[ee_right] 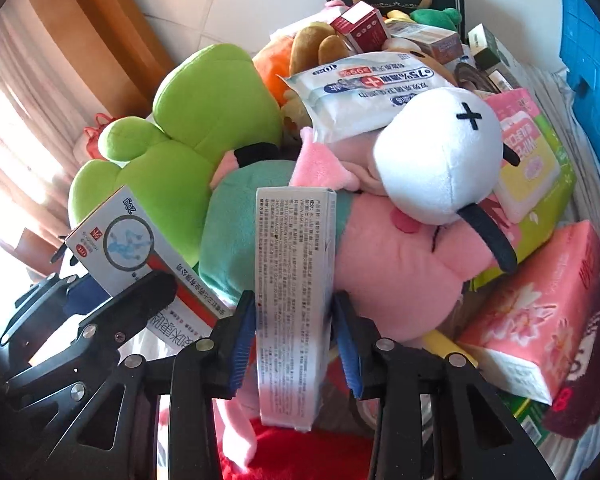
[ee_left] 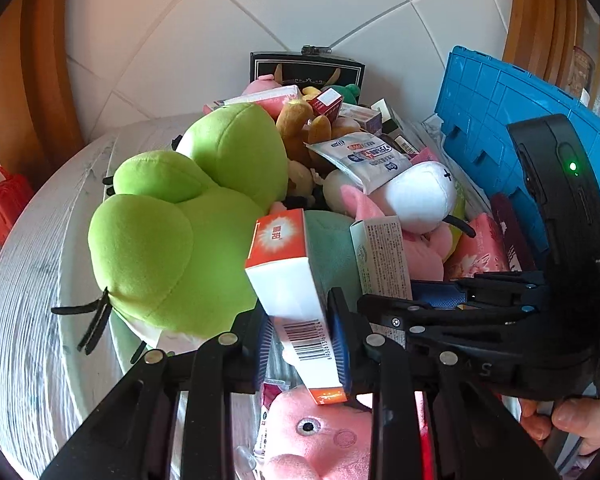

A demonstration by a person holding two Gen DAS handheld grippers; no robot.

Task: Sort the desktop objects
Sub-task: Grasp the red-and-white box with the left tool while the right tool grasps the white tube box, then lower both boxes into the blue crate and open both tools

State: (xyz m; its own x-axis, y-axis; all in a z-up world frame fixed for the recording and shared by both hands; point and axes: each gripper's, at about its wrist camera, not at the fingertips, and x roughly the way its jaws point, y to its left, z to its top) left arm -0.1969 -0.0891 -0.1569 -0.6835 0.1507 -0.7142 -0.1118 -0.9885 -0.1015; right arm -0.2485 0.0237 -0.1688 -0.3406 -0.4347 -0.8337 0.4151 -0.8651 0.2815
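Nearest you, your left gripper (ee_left: 300,344) is pinching the orange-and-white box (ee_left: 290,292) across its narrow sides, blue pads on both faces. The box stands nearly on end: barcode end down toward the camera, orange printed end up and tipped slightly left, its long axis running along the fingers.

Your right gripper (ee_right: 296,340) has closed on the grey printed carton (ee_right: 294,300), pads against both long edges. That carton also runs lengthwise along the fingers, almost straight up the view, its far end pointing into the pile. In the left view it sits just right of the orange box.

Below both, a pink plush (ee_left: 320,436) lies on the table. Just beyond the boxes, the big green plush (ee_left: 188,216) is on the left, and a teal-and-pink plush (ee_right: 340,248) is under a white plush head (ee_right: 440,156). A wet-wipe pack (ee_right: 364,92) rests on top of these.

Farther back there are more small boxes, brown plush, a pink tissue pack (ee_right: 532,312) at the right, a blue crate (ee_left: 512,120) and a dark framed box (ee_left: 306,68).

By my judgement, sorting has barely begun: two boxes are in your grip, but the heap is still mixed and nothing looks grouped.
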